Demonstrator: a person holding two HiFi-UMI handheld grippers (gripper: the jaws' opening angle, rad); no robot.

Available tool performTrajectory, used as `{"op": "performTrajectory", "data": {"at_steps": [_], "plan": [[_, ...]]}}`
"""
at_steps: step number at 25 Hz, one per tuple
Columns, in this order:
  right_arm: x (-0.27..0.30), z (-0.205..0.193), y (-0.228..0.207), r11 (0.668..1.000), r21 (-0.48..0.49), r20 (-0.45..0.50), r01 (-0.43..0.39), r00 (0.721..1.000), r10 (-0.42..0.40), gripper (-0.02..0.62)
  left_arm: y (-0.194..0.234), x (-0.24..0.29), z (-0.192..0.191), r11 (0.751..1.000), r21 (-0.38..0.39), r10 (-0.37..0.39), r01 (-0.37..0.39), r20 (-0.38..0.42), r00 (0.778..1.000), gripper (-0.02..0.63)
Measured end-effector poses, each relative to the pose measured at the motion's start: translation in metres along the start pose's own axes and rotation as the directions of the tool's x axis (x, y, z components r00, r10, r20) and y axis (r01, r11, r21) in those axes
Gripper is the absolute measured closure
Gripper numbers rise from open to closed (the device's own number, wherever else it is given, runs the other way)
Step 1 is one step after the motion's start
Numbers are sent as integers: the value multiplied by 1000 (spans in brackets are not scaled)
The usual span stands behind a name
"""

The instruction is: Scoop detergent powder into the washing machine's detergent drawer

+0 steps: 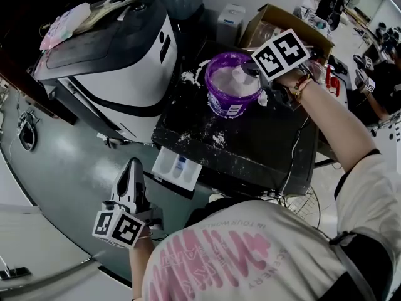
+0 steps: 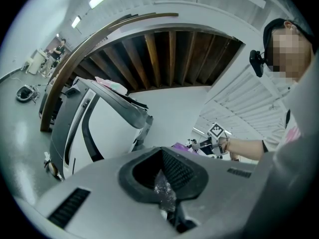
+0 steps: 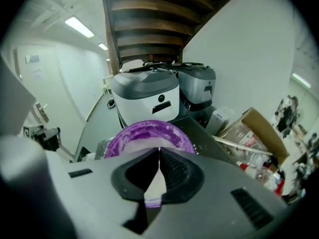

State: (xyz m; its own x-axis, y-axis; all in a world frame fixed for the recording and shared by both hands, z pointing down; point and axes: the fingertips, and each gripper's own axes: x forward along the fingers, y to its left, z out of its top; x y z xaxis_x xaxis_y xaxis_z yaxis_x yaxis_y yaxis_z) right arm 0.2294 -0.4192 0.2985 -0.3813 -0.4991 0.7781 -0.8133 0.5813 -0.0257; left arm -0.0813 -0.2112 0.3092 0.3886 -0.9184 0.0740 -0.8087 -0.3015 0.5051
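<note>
Over the purple detergent tub, the right gripper pinches a white scoop, its handle mostly hidden by the jaws; the left gripper, near the detergent drawer, clamps an indistinct clear scrap.

My right hand-held gripper hangs over a purple tub on a dark table, its jaws pinched together on a thin white handle. Behind stands a white and grey washing machine; at right, a cardboard box.
</note>
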Motion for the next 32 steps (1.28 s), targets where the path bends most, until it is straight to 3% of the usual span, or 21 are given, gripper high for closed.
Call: {"op": "performTrajectory", "data": {"at_steps": [4,11,18,32], "plan": [[4,1,-12,986,-140,-14,93,995,-96,590,0,-1,0,1000,0,9,-9,2,1000,604],[19,-1,-7,937,-319,-37,139,987,-159,589,7,-9,-3,999,-7,40,-40,4,999,604],[27,-2,10,982,-190,-53,10,998,-21,591,10,-12,-4,998,-20,56,-55,9,998,604],[24,-7,41,971,-237,-75,-31,997,14,591,14,-22,-1,998,-18,62,-61,25,998,604]]}}
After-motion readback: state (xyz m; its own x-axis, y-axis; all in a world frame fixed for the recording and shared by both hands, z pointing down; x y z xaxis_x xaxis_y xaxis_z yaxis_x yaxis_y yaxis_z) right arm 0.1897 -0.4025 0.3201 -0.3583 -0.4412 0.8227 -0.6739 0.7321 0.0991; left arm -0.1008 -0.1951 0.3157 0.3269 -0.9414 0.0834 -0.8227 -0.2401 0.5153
